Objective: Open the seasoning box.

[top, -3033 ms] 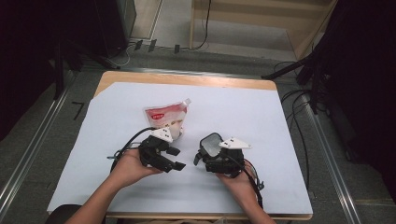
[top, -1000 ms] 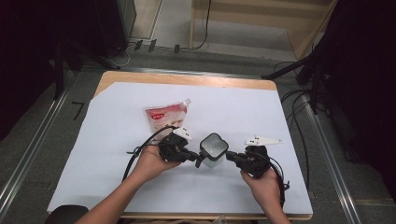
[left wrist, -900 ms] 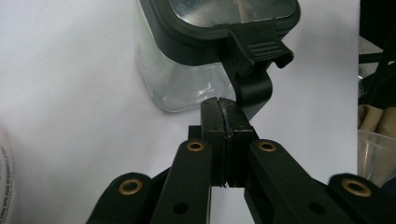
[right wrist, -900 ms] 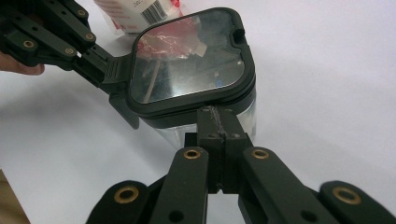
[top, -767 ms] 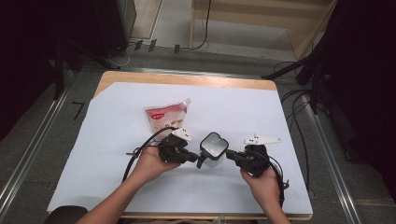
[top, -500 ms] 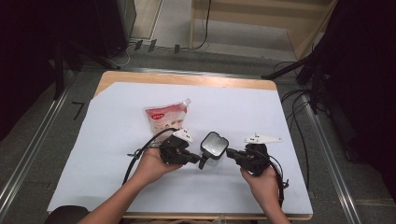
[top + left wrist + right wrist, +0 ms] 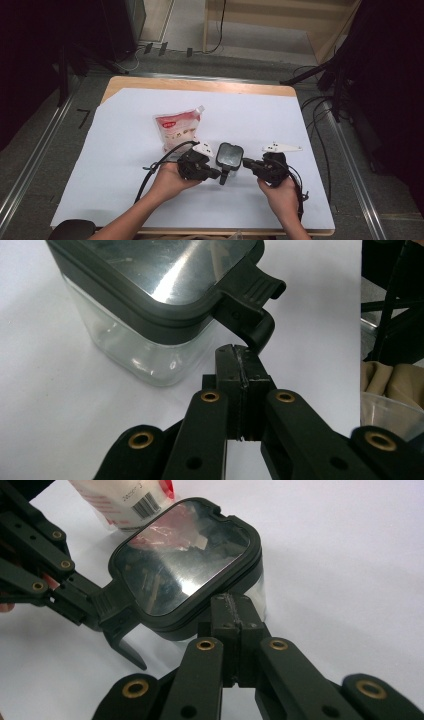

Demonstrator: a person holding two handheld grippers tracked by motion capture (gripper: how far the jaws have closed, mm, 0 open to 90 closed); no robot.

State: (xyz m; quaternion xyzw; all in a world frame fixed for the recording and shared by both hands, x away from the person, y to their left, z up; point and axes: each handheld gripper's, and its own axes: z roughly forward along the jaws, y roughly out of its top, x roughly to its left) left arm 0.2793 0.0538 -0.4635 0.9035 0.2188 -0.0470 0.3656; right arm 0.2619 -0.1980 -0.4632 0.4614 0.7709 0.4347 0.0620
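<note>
Glass-walled jar [image 7: 230, 156] with a dark-rimmed mirror lid stands on the white-covered table [image 7: 115, 165], near the front edge, between the two tools. Red-and-white pouch [image 7: 178, 128] lies flat just behind and to the left of it, apart from it.

Left hand-held gripper [image 7: 218, 174]: jaws pressed together, nothing between them. In the left gripper view the closed tips [image 7: 239, 357] sit just under the lid's black latch tab [image 7: 252, 300], which sticks out from one corner and hooks downward. Touching or a hair short, I cannot tell.

Right hand-held gripper [image 7: 247, 162]: jaws likewise together and empty. In the right gripper view its tips [image 7: 233, 611] butt against the jar wall just below the lid rim [image 7: 227, 587], on the side away from the latch. It reads as a brace.

Key relation: the latch points out of the jar toward the left tool, so the left hand is the nearer one to work it. The tab lies above and just ahead of those closed tips, along the tool's own line of reach. My reading: the next move is an upward nudge under the tab while the right tool holds the jar steady. Risk is the light jar skidding or tipping if the brace slips off the smooth wall.
</note>
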